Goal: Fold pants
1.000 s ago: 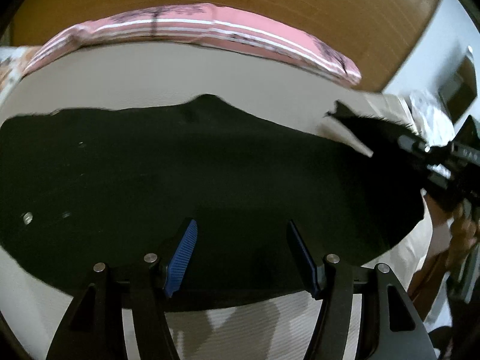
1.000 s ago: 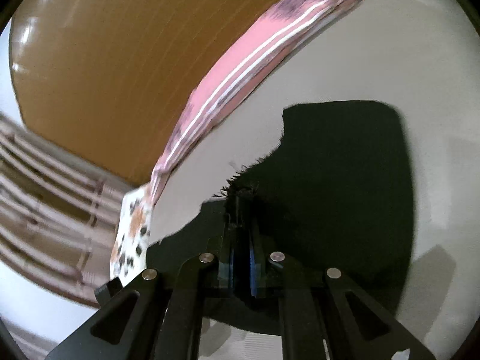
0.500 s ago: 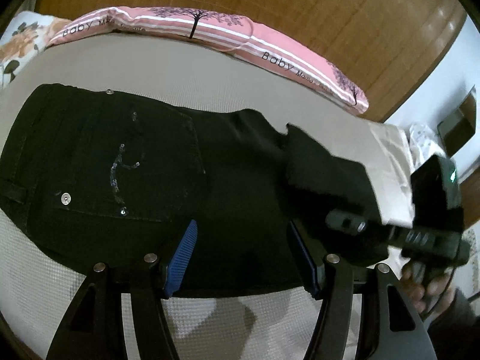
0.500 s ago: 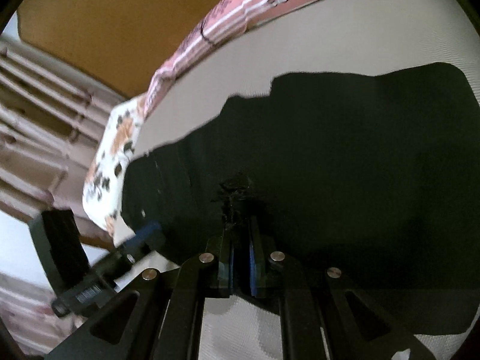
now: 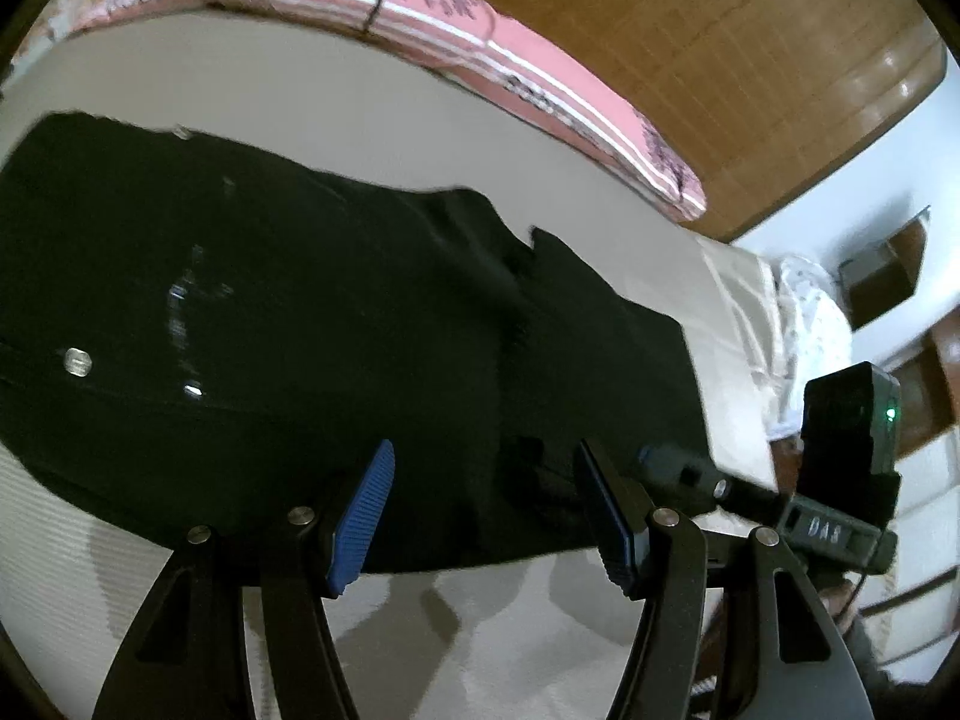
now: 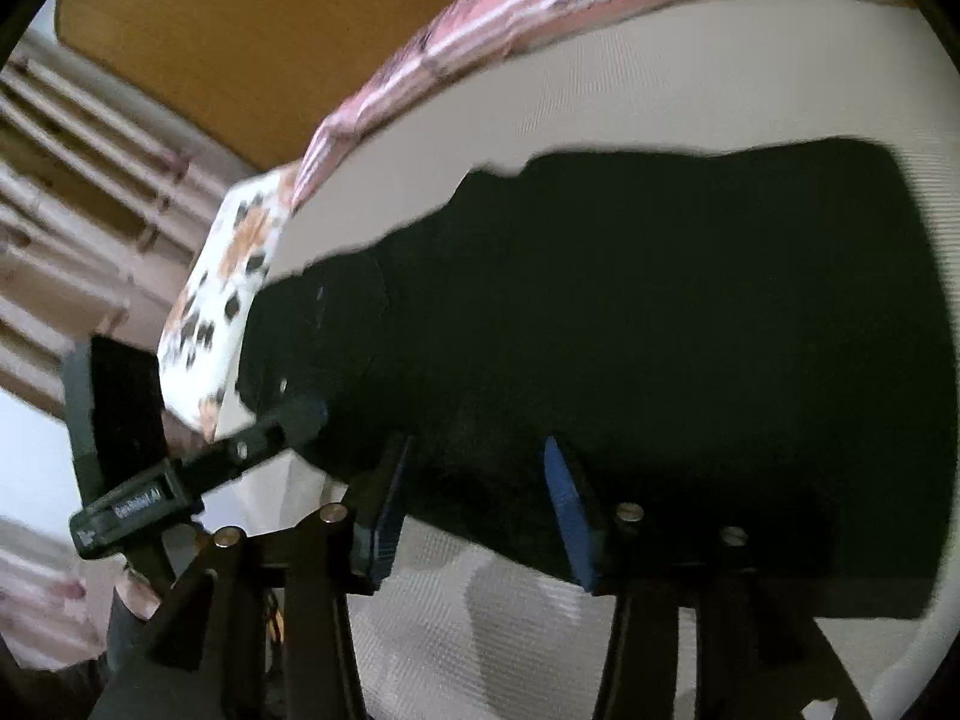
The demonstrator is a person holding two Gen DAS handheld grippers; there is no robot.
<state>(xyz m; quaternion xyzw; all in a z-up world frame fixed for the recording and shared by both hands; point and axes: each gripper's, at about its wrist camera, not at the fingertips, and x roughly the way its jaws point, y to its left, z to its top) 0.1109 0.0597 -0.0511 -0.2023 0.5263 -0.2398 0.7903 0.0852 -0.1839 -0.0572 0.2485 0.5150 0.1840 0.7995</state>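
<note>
Black pants (image 5: 300,330) lie folded across the beige bed, waist with silver rivets to the left, a leg end laid over the right part. The pants also fill the right wrist view (image 6: 630,330). My left gripper (image 5: 486,510) is open and empty above the near edge of the pants. My right gripper (image 6: 474,510) is open and empty at the near edge of the pants; it also shows in the left wrist view (image 5: 690,480) at the right. The left gripper shows in the right wrist view (image 6: 288,420) at the left.
A pink striped pillow (image 5: 480,54) lies along the far side of the bed (image 5: 300,120) against a wooden headboard (image 5: 720,30). A floral pillow (image 6: 228,300) sits at the bed's left end. White bedding (image 5: 804,312) is heaped at the right.
My right gripper carried the leg end leftward over the pants, laid it down and opened. My left gripper stayed open near the front edge.
</note>
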